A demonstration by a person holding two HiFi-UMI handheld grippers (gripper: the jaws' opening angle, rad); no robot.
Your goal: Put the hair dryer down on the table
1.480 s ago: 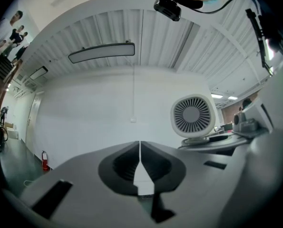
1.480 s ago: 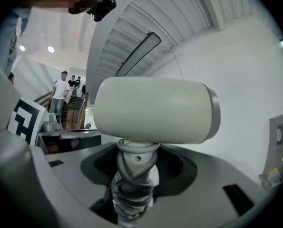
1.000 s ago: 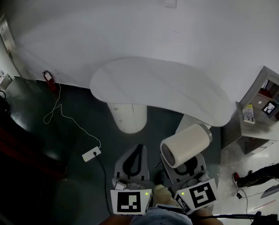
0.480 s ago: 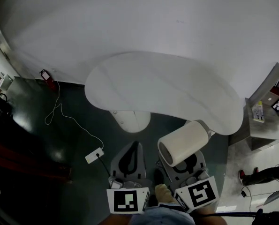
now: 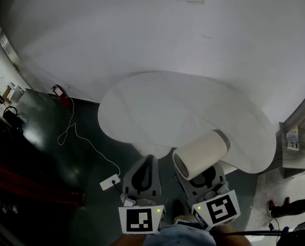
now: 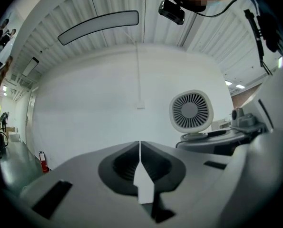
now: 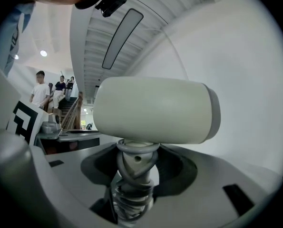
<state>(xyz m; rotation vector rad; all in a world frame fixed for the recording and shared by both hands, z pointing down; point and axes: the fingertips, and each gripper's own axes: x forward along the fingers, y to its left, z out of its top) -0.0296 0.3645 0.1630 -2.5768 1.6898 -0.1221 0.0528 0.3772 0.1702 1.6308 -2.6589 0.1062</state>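
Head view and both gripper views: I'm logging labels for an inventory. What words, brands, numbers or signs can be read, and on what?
No readable text in any view.
Hair dryer: no print visible.
Cubes on the left gripper and right gripper: square black-and-white patterns, no letters.
Things on the shelf at the right: too small to read.

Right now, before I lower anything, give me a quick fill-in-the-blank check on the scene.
The right gripper grips the hair dryer by its ___.
A grey ___ is wound around that part.
The left gripper is empty, its jaws ___.
The table is ___ in colour.
Missing words: handle; cord; shut; white.
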